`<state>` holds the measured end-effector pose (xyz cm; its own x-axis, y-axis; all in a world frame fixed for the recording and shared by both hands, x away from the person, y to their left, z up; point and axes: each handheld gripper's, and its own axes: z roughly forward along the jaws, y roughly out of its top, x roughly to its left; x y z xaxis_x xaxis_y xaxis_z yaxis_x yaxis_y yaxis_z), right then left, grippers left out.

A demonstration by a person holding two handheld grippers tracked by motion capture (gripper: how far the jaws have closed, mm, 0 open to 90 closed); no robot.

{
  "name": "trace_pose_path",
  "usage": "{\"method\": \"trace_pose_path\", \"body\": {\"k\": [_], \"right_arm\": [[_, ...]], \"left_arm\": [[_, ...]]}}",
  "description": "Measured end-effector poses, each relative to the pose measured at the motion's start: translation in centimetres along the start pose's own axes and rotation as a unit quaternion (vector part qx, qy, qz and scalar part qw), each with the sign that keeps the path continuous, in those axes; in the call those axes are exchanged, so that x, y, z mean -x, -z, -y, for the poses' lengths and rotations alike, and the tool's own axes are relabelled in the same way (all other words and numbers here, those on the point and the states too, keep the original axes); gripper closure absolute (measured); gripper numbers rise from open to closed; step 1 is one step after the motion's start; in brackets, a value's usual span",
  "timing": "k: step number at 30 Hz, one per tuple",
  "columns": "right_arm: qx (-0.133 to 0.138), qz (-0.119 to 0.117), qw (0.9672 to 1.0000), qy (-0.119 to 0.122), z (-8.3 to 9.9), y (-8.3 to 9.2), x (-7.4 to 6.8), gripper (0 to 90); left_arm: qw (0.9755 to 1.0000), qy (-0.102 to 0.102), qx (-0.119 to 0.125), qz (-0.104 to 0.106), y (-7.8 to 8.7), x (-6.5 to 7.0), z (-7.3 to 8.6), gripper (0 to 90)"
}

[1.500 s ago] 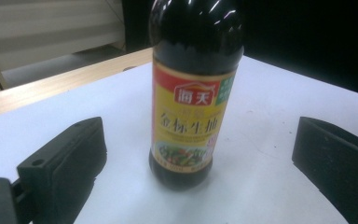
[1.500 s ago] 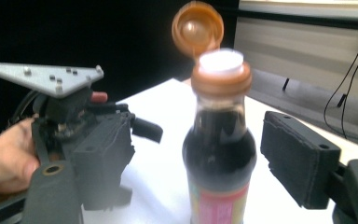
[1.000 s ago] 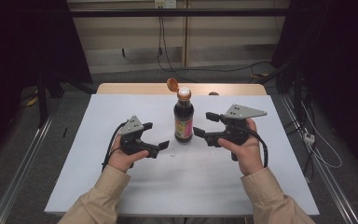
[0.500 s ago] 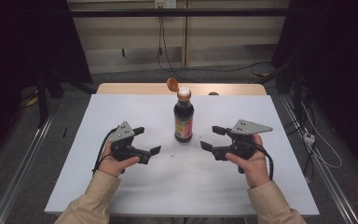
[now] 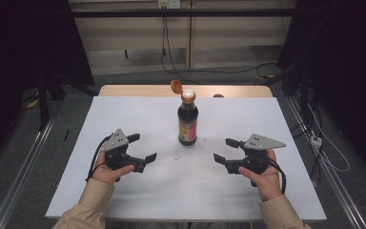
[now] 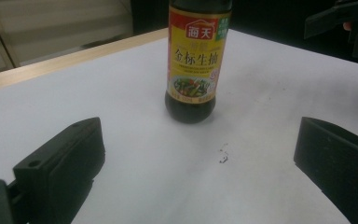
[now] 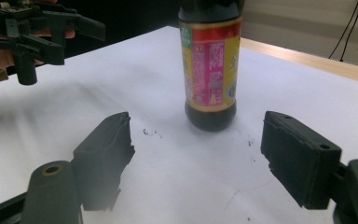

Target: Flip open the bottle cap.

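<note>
The left hand-held gripper [image 5: 140, 147] rests low on the white surface [image 5: 138, 114], jaws spread and empty, aimed toward the soy sauce bottle [image 5: 188, 124]. The bottle stands upright mid-surface between both tools, its orange flip cap [image 5: 176, 86] hinged open, free of any contact. The right hand-held gripper [image 5: 226, 150] mirrors the left, jaws parted and empty, well apart from the bottle, apparently parked clear of it.
</note>
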<state>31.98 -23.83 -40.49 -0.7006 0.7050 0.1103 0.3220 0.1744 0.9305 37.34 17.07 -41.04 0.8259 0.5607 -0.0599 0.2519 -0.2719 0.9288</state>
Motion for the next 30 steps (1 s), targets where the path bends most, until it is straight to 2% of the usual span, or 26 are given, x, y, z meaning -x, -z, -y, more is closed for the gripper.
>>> {"method": "trace_pose_path", "body": {"k": [15,30], "right_arm": [[0.0,0.018,0.9998,-0.011,2.5,1.7,0.7,24.5],[-0.004,0.028,0.9994,-0.019,4.0,2.9,1.1,24.4]], "left_arm": [[0.9999,-0.002,-0.01,-0.003,1.1,-0.3,0.9,1.9],[0.9997,-0.007,-0.019,-0.011,2.1,-0.7,1.8,2.0]]}}
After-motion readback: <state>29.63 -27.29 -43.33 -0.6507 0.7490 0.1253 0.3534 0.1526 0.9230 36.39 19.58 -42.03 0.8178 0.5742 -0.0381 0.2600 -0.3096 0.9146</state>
